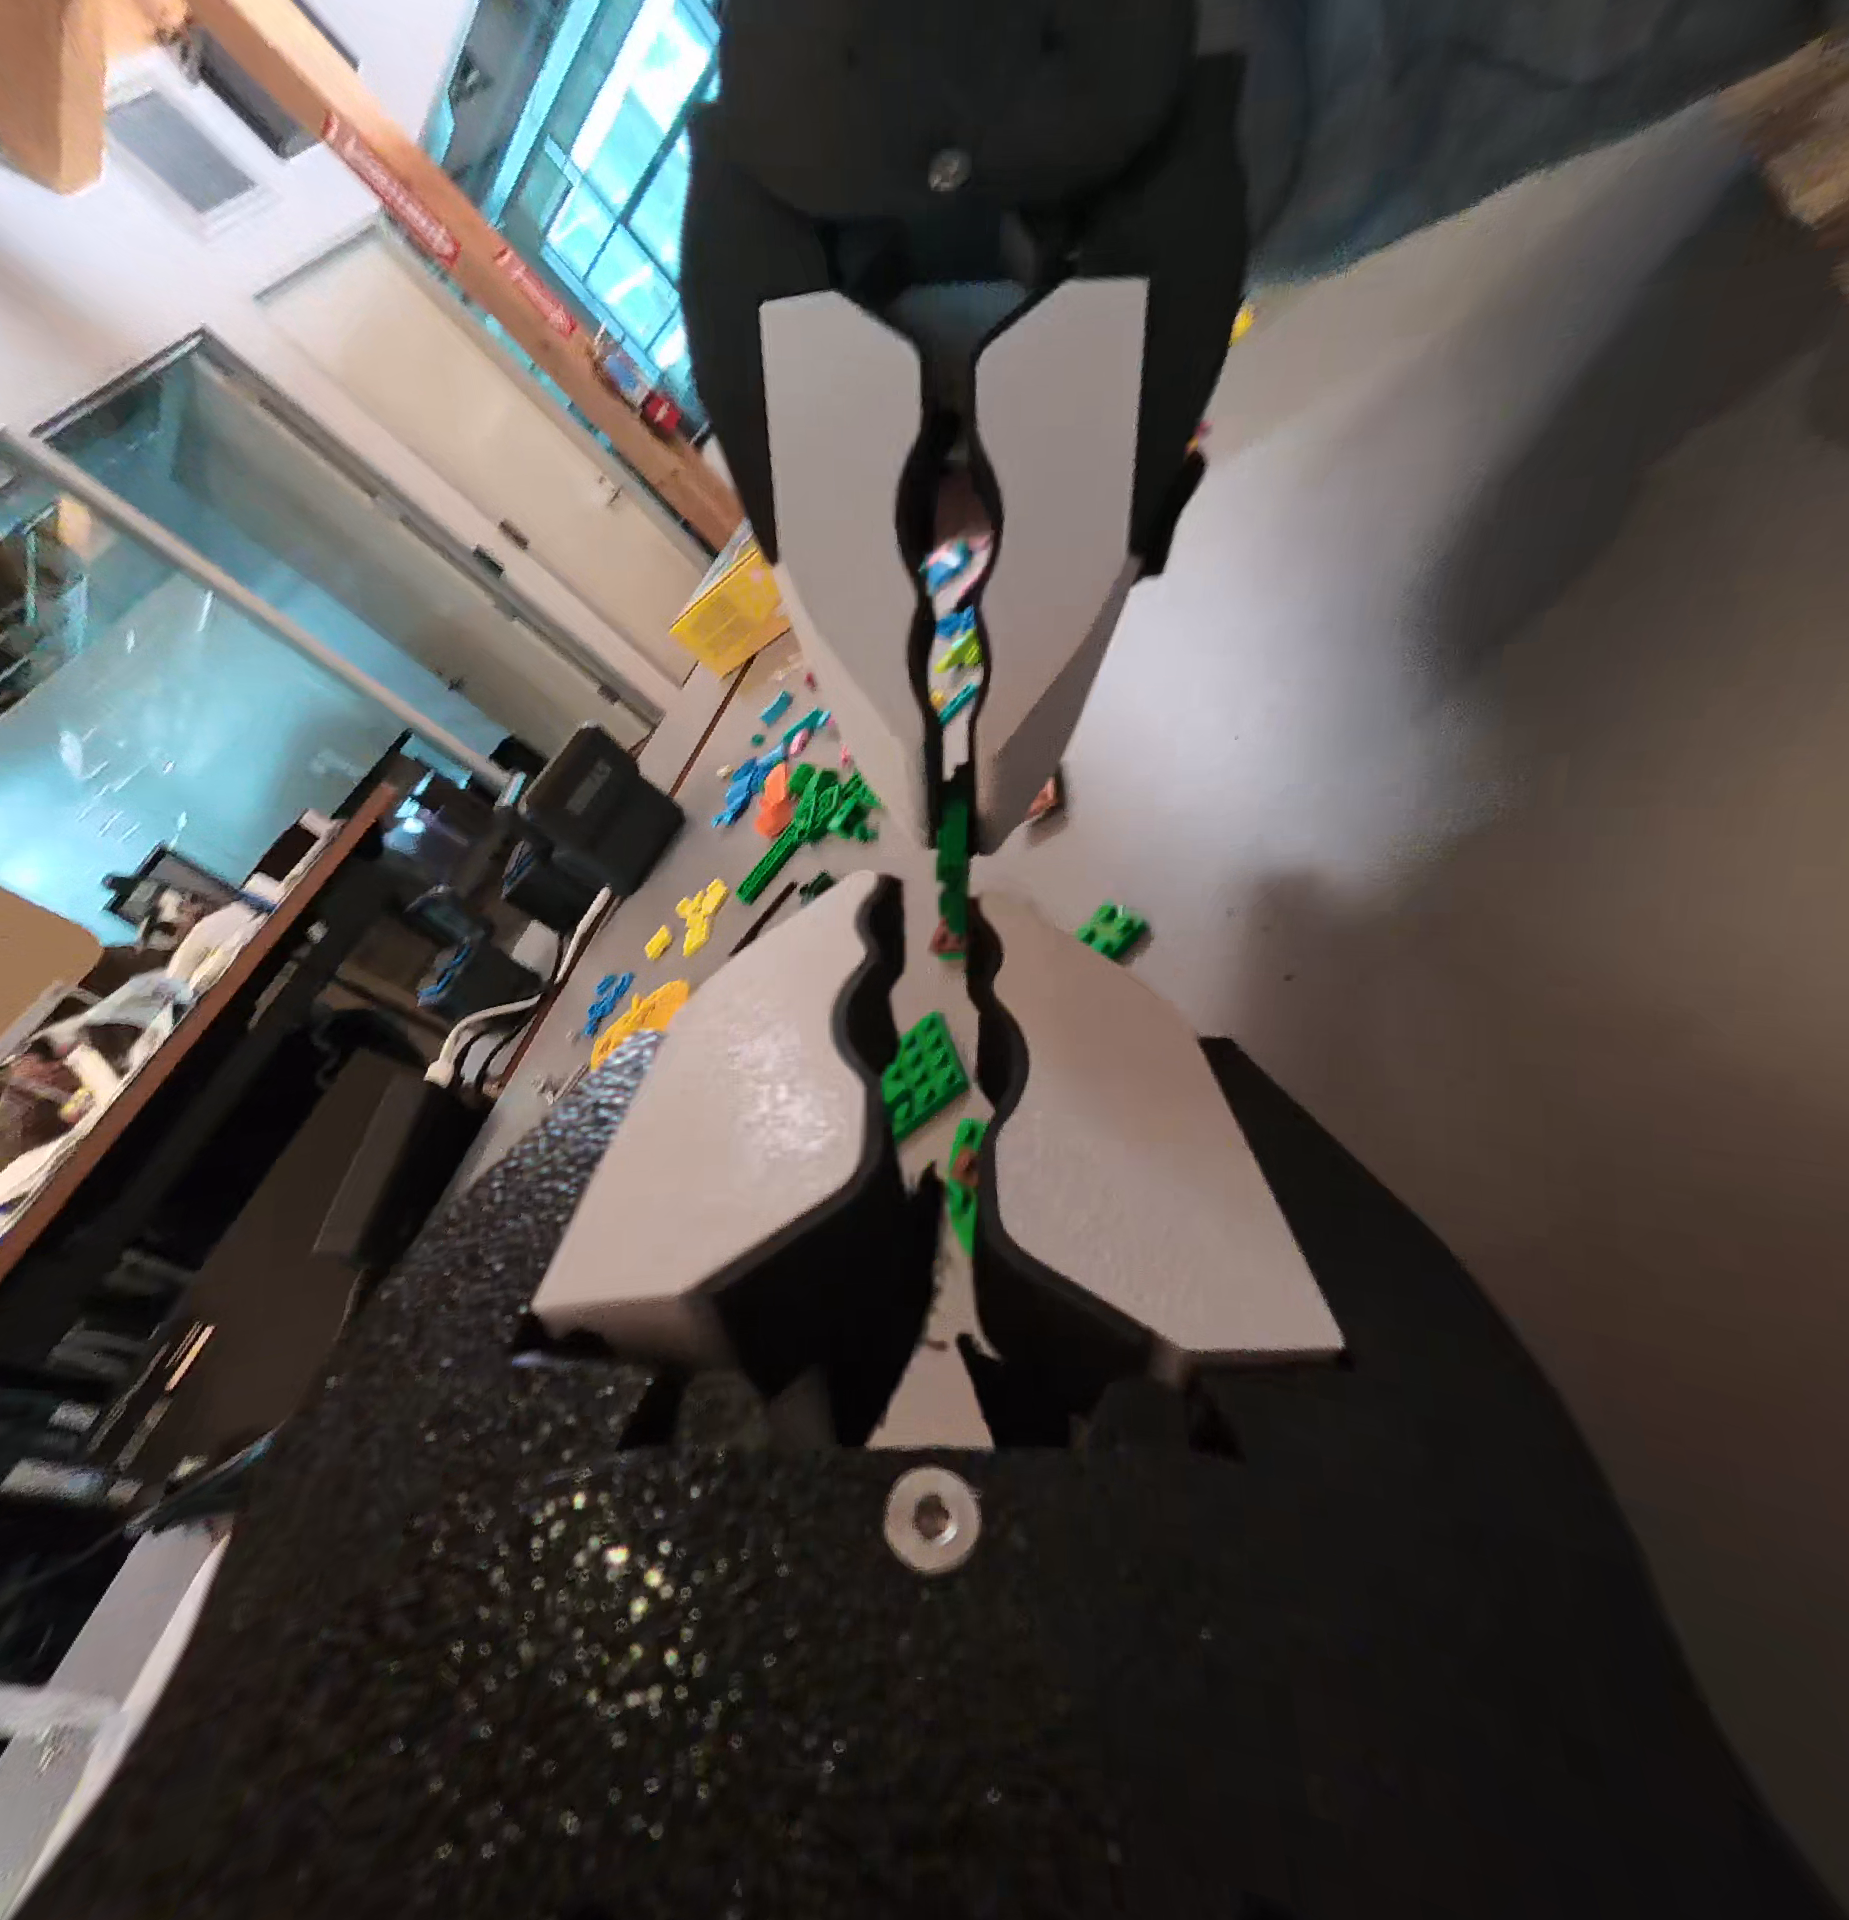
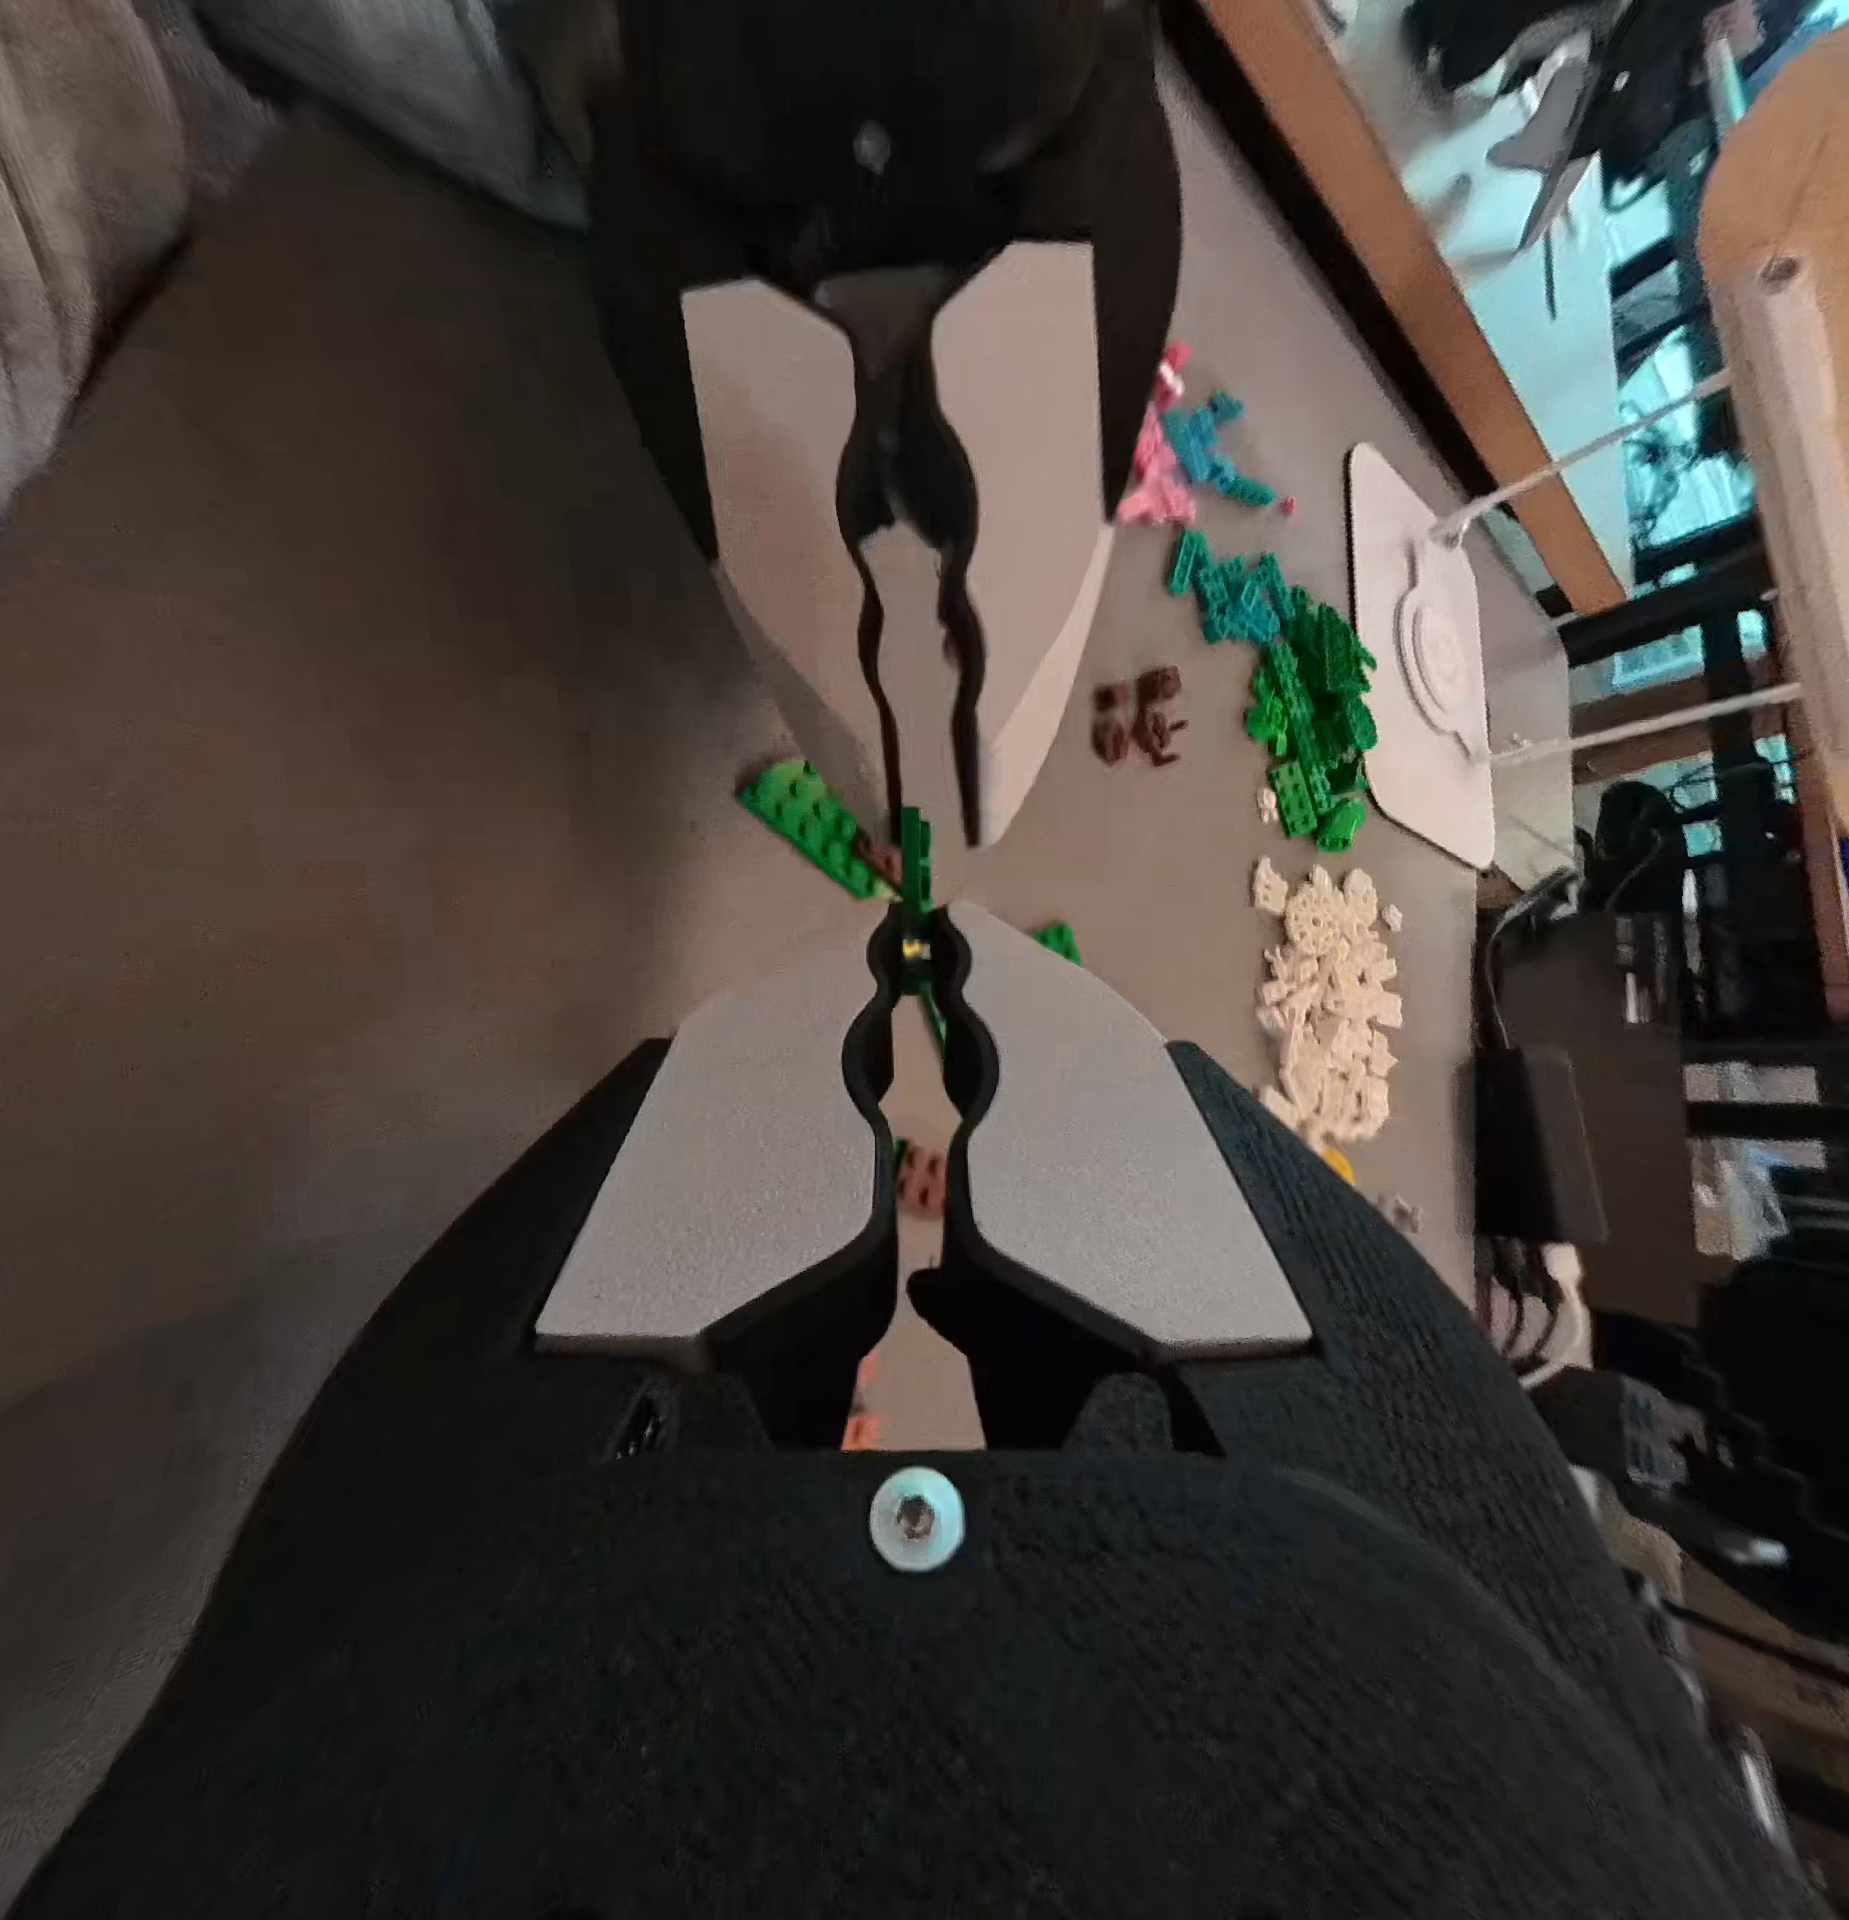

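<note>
Two hand-held tools meet tip to tip above a grey worktop (image 1: 1419,727) strewn with plastic building bricks. At the centre of the left wrist view, the left tool (image 1: 946,914) stands narrowed about a thin green plastic brick piece (image 1: 951,842) seen edge-on, its long axis running up the frame into the facing right tool (image 2: 915,935), whose tips are pinched onto the same piece's other end. A small brown part (image 1: 946,940) sits on the piece near the left tool's tips. Whether the left tool's pads press the piece cannot be told through the blur. Below, a flat green studded plate (image 1: 925,1070) lies on the worktop; a smaller green plate (image 1: 1112,928) rests to the right. Green (image 1: 811,816), yellow (image 1: 696,914) and blue (image 1: 608,997) brick piles cluster to the left; cream-white pieces (image 2: 1325,997) and brown bits (image 2: 1138,717) lie at right in the right wrist view.
</note>
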Demonstrator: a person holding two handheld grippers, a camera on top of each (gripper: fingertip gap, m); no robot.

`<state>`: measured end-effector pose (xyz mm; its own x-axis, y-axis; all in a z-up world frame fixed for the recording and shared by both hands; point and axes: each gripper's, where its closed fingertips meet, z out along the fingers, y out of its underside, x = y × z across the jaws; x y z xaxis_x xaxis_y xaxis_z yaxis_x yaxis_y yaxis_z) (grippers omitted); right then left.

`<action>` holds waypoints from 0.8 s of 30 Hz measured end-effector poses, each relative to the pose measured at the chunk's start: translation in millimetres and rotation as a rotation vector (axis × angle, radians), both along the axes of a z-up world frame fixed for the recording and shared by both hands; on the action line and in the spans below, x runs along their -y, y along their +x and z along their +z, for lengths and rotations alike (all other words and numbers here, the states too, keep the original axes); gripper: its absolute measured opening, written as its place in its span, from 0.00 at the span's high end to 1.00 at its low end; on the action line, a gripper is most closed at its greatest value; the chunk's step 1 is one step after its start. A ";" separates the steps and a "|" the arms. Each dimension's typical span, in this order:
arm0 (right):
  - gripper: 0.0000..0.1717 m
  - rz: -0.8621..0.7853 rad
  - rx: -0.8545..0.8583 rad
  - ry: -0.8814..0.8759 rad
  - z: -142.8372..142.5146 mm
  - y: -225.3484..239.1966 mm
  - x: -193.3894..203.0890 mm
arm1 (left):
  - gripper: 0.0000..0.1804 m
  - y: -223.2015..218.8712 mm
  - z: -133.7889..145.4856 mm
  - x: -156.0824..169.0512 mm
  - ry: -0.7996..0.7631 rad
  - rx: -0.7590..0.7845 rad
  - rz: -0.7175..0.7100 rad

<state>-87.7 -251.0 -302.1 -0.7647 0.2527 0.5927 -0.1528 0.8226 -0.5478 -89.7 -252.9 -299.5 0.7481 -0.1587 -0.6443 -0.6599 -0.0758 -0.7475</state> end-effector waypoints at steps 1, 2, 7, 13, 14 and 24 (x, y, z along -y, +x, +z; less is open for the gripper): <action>0.98 -0.015 0.007 0.068 -7.4 0.8 -7.1 | 0.92 -4.7 -3.1 -1.0 -0.014 -0.006 0.030; 0.98 -0.017 0.021 0.148 -17.9 4.1 -13.4 | 0.95 -13.2 -3.4 -2.0 -0.010 -0.007 0.083; 0.98 0.004 -0.026 0.418 -53.4 16.3 -25.2 | 0.97 -33.8 -2.9 -0.7 -0.006 0.047 0.179; 0.95 -0.037 0.140 0.294 -61.1 31.8 -19.9 | 0.98 -45.7 -3.1 1.1 -0.012 0.111 0.240; 0.93 -0.057 0.203 0.243 -60.5 35.4 -19.8 | 0.99 -47.1 -2.7 1.6 -0.010 0.120 0.247; 0.84 -0.213 0.503 -0.088 -58.8 49.3 -16.5 | 0.99 -50.9 -2.4 2.9 -0.013 0.180 0.259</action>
<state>-38.4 -234.5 -360.9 -0.8748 0.4646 0.1375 0.3098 0.7545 -0.5787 -140.6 -255.8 -301.9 0.8668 0.0444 -0.4967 -0.4743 -0.2345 -0.8486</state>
